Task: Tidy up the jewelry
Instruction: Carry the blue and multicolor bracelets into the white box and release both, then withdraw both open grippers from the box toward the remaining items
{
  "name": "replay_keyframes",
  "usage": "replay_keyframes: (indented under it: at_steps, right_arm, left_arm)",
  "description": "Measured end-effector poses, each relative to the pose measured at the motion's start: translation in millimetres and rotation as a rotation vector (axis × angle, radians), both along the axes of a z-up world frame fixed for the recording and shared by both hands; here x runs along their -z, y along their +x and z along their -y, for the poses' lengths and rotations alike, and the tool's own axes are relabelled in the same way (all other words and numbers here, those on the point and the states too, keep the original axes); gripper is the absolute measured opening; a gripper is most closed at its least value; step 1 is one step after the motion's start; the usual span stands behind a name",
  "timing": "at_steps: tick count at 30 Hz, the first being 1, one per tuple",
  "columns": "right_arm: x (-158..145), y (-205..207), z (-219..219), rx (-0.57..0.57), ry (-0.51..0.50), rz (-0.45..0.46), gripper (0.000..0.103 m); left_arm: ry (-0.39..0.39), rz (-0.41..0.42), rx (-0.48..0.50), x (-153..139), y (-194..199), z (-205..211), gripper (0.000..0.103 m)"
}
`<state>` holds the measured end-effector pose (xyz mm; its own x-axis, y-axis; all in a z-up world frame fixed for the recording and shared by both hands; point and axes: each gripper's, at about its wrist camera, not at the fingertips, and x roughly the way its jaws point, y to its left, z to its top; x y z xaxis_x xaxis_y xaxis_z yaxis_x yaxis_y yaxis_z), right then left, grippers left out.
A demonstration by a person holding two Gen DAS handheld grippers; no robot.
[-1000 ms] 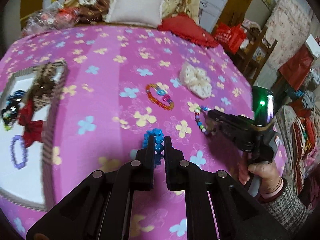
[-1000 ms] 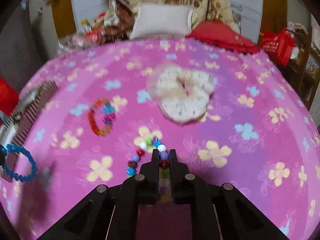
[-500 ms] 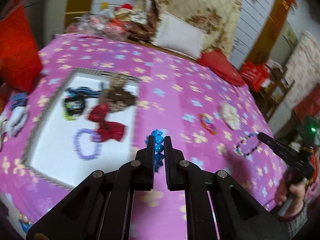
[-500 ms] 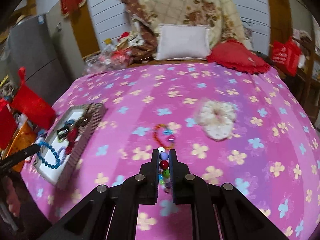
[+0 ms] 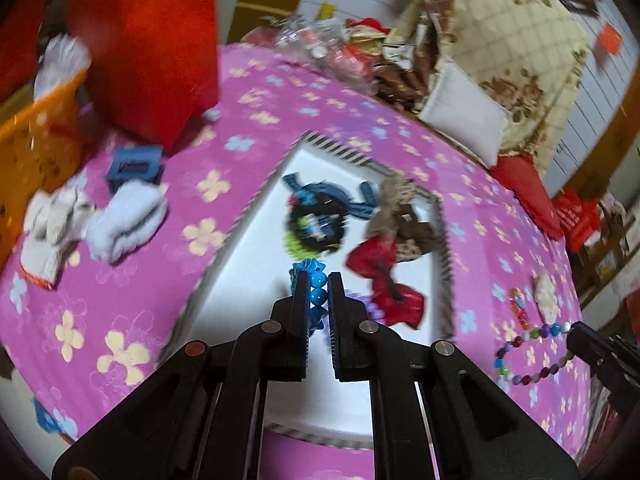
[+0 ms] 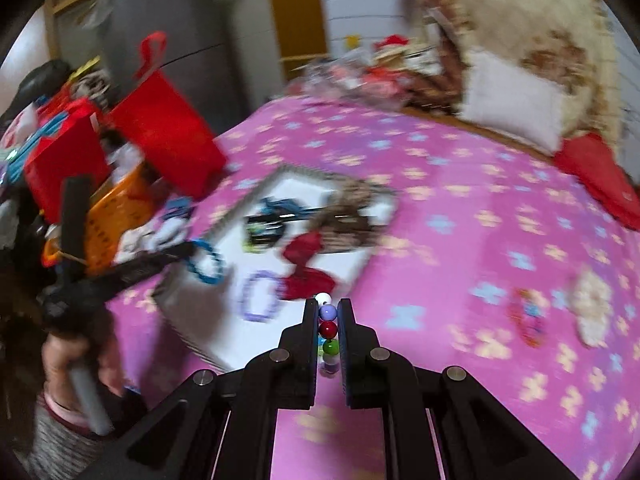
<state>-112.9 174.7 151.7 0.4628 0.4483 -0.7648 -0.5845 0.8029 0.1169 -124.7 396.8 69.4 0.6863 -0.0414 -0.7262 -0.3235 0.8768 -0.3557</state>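
My left gripper [image 5: 317,280] is shut on a blue bead bracelet [image 5: 317,285] and holds it above the white tray [image 5: 256,280]; the bracelet also hangs from that gripper in the right wrist view [image 6: 206,264]. My right gripper [image 6: 328,312] is shut on a multicoloured bead bracelet [image 6: 328,328], held above the bed by the tray's near right edge [image 6: 360,268]; in the left wrist view it dangles at the right [image 5: 528,354]. The tray holds a red bow [image 5: 380,280], a purple bracelet [image 6: 258,294], a dark blue hair tie [image 5: 320,216] and a brown bow [image 5: 404,216].
An orange bead bracelet [image 6: 528,320] and a cream scrunchie [image 6: 592,308] lie on the pink flowered bedspread [image 6: 460,208] to the right. A red bag [image 5: 152,40], orange basket [image 5: 36,136], blue clip [image 5: 132,168] and white socks [image 5: 124,220] sit left of the tray. Pillows lie at the back.
Both grippers swung left with their bracelets. The left one now hangs over the tray instead of beside it; the right one has come close to the tray's edge.
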Motion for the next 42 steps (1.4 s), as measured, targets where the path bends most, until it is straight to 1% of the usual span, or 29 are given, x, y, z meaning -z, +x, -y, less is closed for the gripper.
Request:
replay_keyframes:
  at_steps: [2, 4, 6, 9, 10, 12, 16, 17, 18, 19, 20, 21, 23, 24, 25, 27, 28, 30, 34, 38, 42]
  right_arm:
    - [9.7, 1.8, -34.6, -0.044, 0.016, -0.042, 0.008]
    - [22.1, 4.4, -58.8, -0.074, 0.041, -0.09, 0.008]
    - [36.5, 7.6, -75.8, -0.081, 0.05, -0.128, 0.008]
    - [68.8, 16.5, -87.9, -0.069, 0.046, -0.208, 0.008]
    - [79.4, 18.0, -89.7, -0.06, 0.033, -0.226, 0.008]
    - [102.8, 20.4, -86.5, -0.036, -0.014, -0.244, 0.008]
    - [124.6, 18.4, -88.8, -0.037, -0.104, -0.225, 0.008]
    - [125.4, 16.7, -89.5, -0.044, -0.119, -0.219, 0.008]
    - [124.1, 14.3, -89.6, -0.048, -0.128, -0.209, 0.008]
    - [120.3, 10.1, -88.6, -0.052, -0.137, -0.19, 0.008]
    - [113.9, 4.6, -85.4, -0.052, -0.15, -0.161, 0.008]
    - [107.3, -0.5, -80.6, -0.046, -0.158, -0.133, 0.009]
    - [89.8, -18.8, -59.9, -0.025, -0.161, -0.067, 0.015]
    - [83.3, -26.7, -49.5, -0.018, -0.161, -0.042, 0.027]
    - [77.1, -35.8, -37.7, -0.007, -0.164, -0.013, 0.043]
    - [65.0, -60.4, -5.1, 0.037, -0.176, 0.068, 0.054]
    - [61.6, -71.6, 11.0, 0.053, -0.19, 0.096, 0.054]
    - [60.1, -85.8, 39.4, 0.088, -0.226, 0.124, 0.054]
    - [66.2, -106.3, 101.5, 0.182, -0.283, 0.131, 0.054]
    - [72.7, -116.4, 160.0, 0.289, -0.269, 0.089, 0.054]
    - [75.7, -120.0, 201.5, 0.371, -0.226, 0.05, 0.054]
  left_arm:
    - [-0.007, -0.019, -0.009, 11.9, 2.3, -8.7, 0.007]
    - [0.002, -0.044, -0.028, 22.2, 5.5, -16.3, 0.007]
    - [-0.019, -0.078, -0.051, 33.9, 10.8, -26.5, 0.007]
    - [-0.077, -0.095, -0.067, 42.7, 14.8, -34.7, 0.007]
    - [-0.079, -0.096, -0.068, 43.3, 15.5, -34.3, 0.007]
    - [-0.06, -0.099, -0.068, 42.3, 16.9, -31.3, 0.007]
    - [0.008, -0.103, -0.07, 38.5, 21.8, -22.3, 0.008]
    - [0.029, -0.108, -0.072, 38.0, 23.4, -20.5, 0.01]
    - [0.039, -0.107, -0.07, 37.6, 24.1, -19.3, 0.017]
    - [0.042, -0.107, -0.07, 38.1, 25.1, -19.4, 0.029]
    - [0.042, -0.101, -0.071, 37.4, 24.3, -18.9, 0.035]
    - [0.04, -0.089, -0.073, 36.2, 22.7, -18.5, 0.041]
    - [0.046, -0.073, -0.07, 34.3, 20.2, -17.3, 0.041]
    - [0.05, -0.067, -0.065, 33.2, 19.0, -15.6, 0.041]
    - [0.057, -0.064, -0.062, 32.8, 18.1, -13.7, 0.041]
    - [0.081, -0.058, -0.056, 30.2, 15.9, -8.0, 0.042]
    - [0.096, -0.052, -0.054, 28.6, 14.4, -3.6, 0.042]
    - [0.125, -0.036, -0.058, 24.9, 11.6, 5.1, 0.042]
    - [0.167, 0.001, -0.067, 17.9, 7.8, 21.1, 0.042]
    - [0.183, 0.028, -0.071, 12.8, 4.3, 38.1, 0.042]
    - [0.265, 0.035, -0.045, 5.7, 0.9, 67.3, 0.042]
